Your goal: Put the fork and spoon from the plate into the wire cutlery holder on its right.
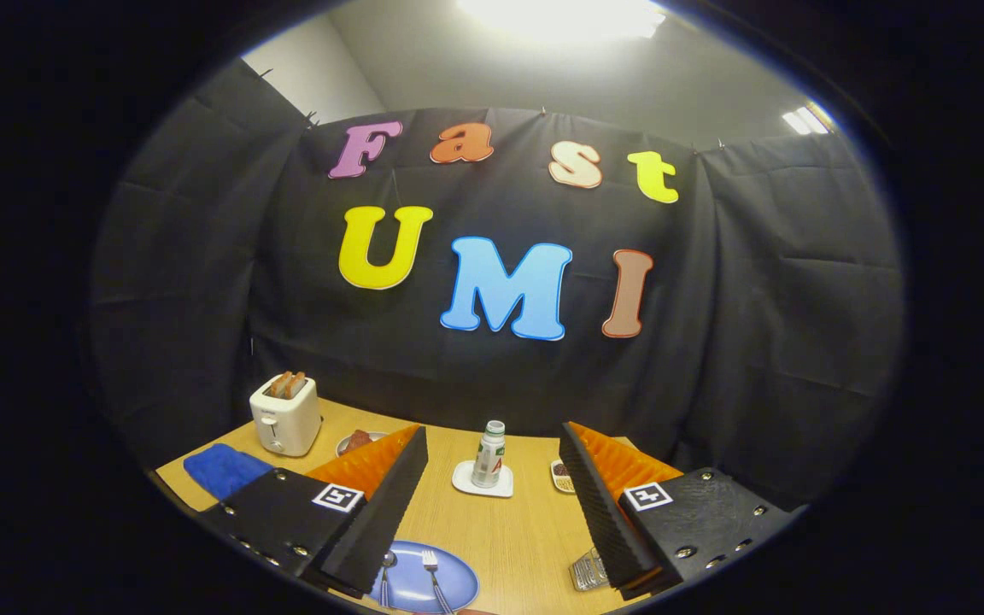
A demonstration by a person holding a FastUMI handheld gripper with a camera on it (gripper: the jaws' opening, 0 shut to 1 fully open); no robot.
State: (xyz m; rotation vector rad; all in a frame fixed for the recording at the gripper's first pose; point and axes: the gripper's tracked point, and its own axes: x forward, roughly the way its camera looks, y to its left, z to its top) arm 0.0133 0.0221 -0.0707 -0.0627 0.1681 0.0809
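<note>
Gripper (492,512): fingers are spread wide apart above the desk (526,530), with nothing held between them. Plate (449,585): blue, seen on the desk at the near edge, just beside the left finger, partly covered by it. Fork (434,576): laid on the plate, tines pointing away. Spoon (387,571): laid on the plate left of the fork, close against the left finger, its bowl pointing away. Holder (588,571): wire, placed on the desk to the right of the plate, largely hidden behind the right finger; its contents cannot be told. Bottle (489,454): small, upright, set on a white coaster (468,483), beyond the fingers and between them. Toaster (285,416): white, at the far left of the desk, two slices of bread (289,383) standing in its slots. Cloth (223,470): blue, folded, seen in front of the toaster. Bowl (357,442): small, holding something brown, seen right of the toaster. Dish (560,474): small, partly hidden by the right finger.
</note>
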